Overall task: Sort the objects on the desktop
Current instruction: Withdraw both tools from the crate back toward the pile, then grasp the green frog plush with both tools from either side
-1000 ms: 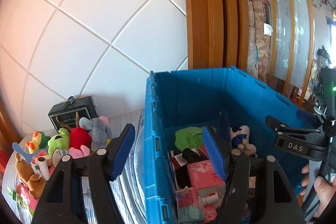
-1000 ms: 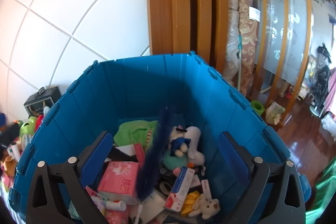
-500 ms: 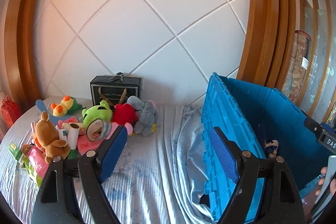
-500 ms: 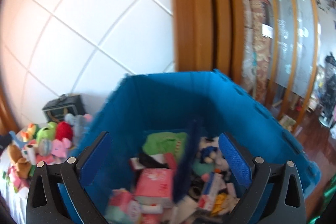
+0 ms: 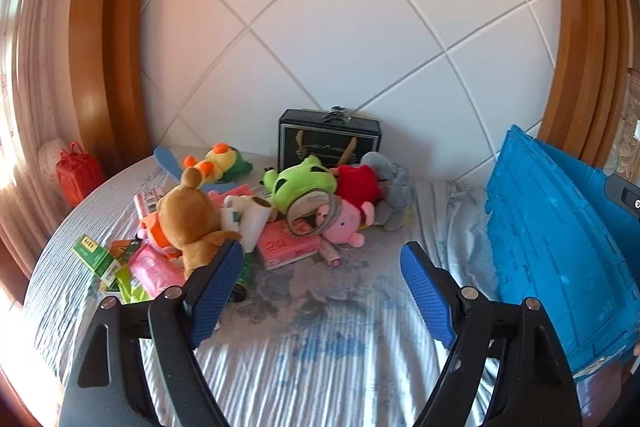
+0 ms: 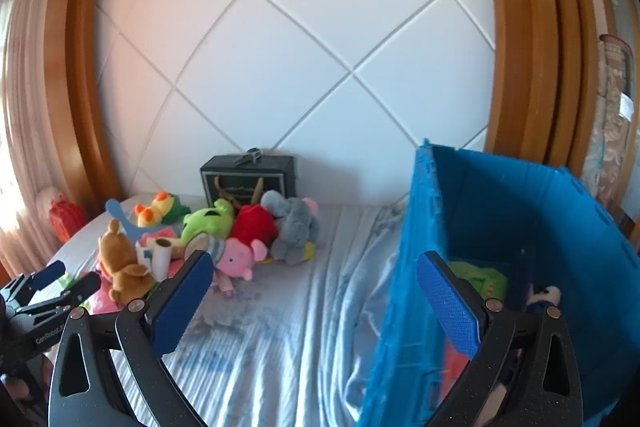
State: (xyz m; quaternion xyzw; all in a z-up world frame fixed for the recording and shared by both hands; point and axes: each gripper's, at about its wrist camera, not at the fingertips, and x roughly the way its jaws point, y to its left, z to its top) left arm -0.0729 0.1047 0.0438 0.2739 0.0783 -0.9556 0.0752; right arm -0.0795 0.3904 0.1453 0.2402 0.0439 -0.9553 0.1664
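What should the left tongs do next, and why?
Probably ease the left tongs forward onto the pink tissue pack. They stand open with nothing between them, and the pack lies nearest, at the pile's front edge, with the blue crate waiting to the right.

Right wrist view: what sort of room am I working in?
Probably a home living area: a cloth-covered table piled with plush toys, white diamond-panelled wall with wooden trim, and a blue plastic crate.

Your left gripper (image 5: 322, 281) has glossy black plastic arms with slotted cut-outs, silver screws at the pivots, and blue pads (image 5: 214, 291) with a fine ribbed texture. Your right gripper (image 6: 316, 301) is built the same, and white lettering marks the left gripper's black body in the right wrist view.
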